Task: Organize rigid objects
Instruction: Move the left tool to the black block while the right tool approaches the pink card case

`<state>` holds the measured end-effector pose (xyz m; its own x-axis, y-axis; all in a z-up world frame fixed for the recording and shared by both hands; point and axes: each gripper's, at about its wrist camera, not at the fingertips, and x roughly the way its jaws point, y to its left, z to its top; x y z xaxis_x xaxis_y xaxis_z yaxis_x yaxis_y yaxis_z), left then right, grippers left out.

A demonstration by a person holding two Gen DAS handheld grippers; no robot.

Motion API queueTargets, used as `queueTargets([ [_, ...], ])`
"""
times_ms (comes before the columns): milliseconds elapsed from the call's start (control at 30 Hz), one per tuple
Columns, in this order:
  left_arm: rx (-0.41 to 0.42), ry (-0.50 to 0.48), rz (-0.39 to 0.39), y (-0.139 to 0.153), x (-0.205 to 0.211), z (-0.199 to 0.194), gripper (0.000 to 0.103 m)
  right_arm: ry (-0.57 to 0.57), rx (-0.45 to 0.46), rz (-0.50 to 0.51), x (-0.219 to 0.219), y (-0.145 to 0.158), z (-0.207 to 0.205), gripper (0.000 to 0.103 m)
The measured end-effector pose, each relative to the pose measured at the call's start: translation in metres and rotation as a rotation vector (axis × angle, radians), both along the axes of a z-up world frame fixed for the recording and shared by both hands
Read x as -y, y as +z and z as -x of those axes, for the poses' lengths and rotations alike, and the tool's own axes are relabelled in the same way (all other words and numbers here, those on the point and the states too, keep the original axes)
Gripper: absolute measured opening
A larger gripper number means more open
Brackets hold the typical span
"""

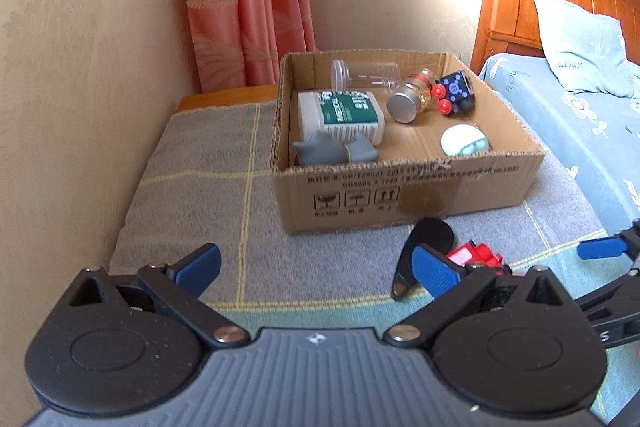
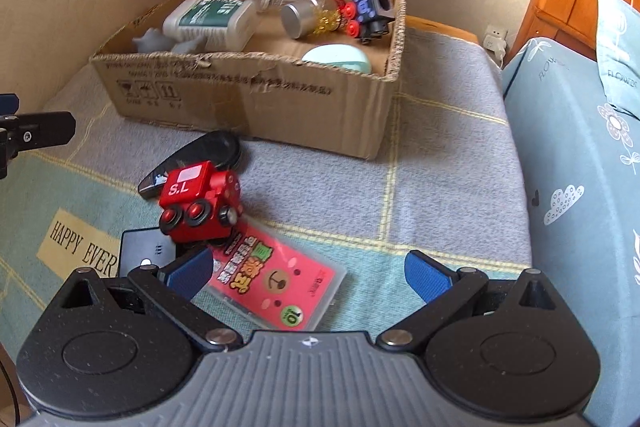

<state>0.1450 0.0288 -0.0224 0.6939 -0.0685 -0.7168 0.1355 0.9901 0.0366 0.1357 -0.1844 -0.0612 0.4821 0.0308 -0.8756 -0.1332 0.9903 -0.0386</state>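
Already gathered inside the cardboard box [image 2: 256, 103]: bottles, jars, a blue toy. Left outside, just before it, for collecting: red toy train [image 2: 198, 203], pink card [image 2: 276, 279]. Left gripper [image 1: 316, 267] and right gripper [image 2: 308, 275] spread wide, holding nothing, ready for grabbing.

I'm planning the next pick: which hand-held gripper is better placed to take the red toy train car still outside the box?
Right. The right hand-held gripper is open, with the red toy train car just ahead of it; the left hand-held gripper faces the cardboard box instead.
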Motion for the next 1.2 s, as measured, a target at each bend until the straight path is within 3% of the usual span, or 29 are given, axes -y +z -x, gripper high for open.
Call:
queueTargets([
  [233,0.007,-0.008,-0.005,-0.005,-0.005,0.006,0.102,0.035,-0.01,0.012,-0.02,-0.015,-0.004,0.103],
  [600,0.001,-0.015,0.017,-0.009,-0.012,0.008,0.102,-0.025,-0.019,0.014,-0.023,-0.027,-0.017,0.103],
  [933,-0.037,-0.09,0.015,-0.019,0.008,0.009,0.102,-0.005,0.016,0.113,-0.005,-0.025,0.009,0.103],
  [1200,-0.098,-0.186,0.009,-0.034,0.037,0.01,0.102,-0.039,0.024,0.026,0.026,-0.025,0.019,0.103],
])
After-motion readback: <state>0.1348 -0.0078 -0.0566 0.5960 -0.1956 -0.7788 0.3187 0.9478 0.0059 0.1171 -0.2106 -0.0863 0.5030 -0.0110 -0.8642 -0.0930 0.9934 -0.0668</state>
